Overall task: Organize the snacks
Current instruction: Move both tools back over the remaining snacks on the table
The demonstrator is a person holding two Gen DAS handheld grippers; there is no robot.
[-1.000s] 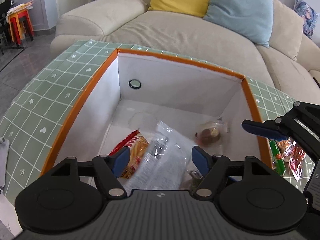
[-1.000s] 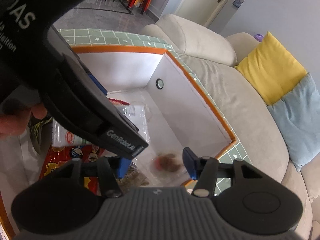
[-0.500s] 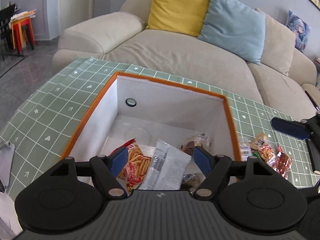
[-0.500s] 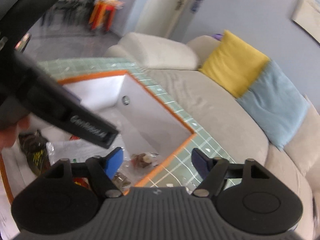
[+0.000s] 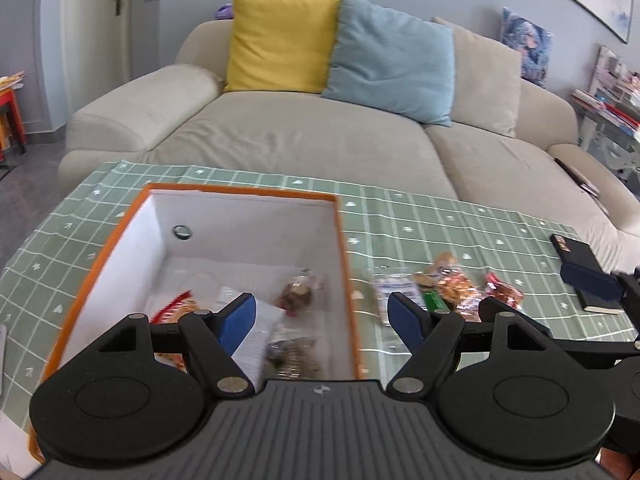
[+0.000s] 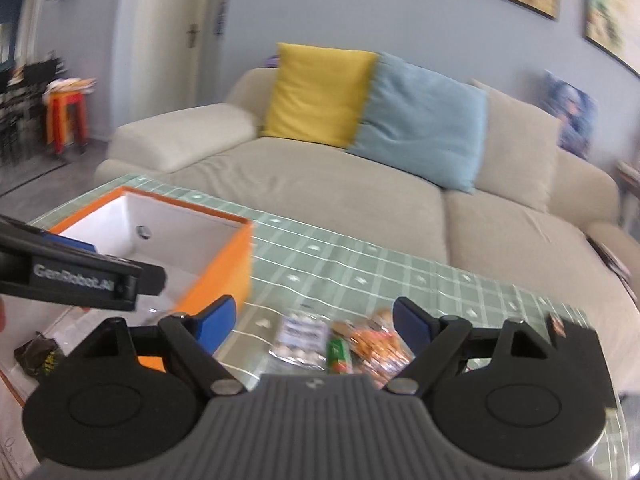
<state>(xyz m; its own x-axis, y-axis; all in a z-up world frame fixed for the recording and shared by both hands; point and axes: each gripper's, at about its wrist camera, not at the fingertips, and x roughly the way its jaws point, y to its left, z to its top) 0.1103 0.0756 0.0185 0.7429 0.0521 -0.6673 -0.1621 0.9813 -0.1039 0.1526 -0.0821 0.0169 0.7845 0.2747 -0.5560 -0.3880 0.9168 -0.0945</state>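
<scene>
Two zones on the green gridded tablecloth (image 5: 460, 236): the orange-rimmed box (image 5: 240, 191) as collection bin, and a loose snack pile (image 5: 448, 288) just beside its right wall, still to be sorted. The box already holds several packets (image 5: 296, 296) on its white floor, a red-and-yellow one near the left, a brown one toward the right wall, so I judge the task partly done.

Left gripper (image 5: 322, 314) hangs over the box's right wall, jaws wide, nothing between them. Right gripper (image 6: 314, 320) has just been opening its jaws, now spread wide and empty, and points at the pile (image 6: 340, 344), likely lined up for the next pick. A dark booklet (image 5: 580, 264) sits further right, not a snack, so probably stays put.
</scene>
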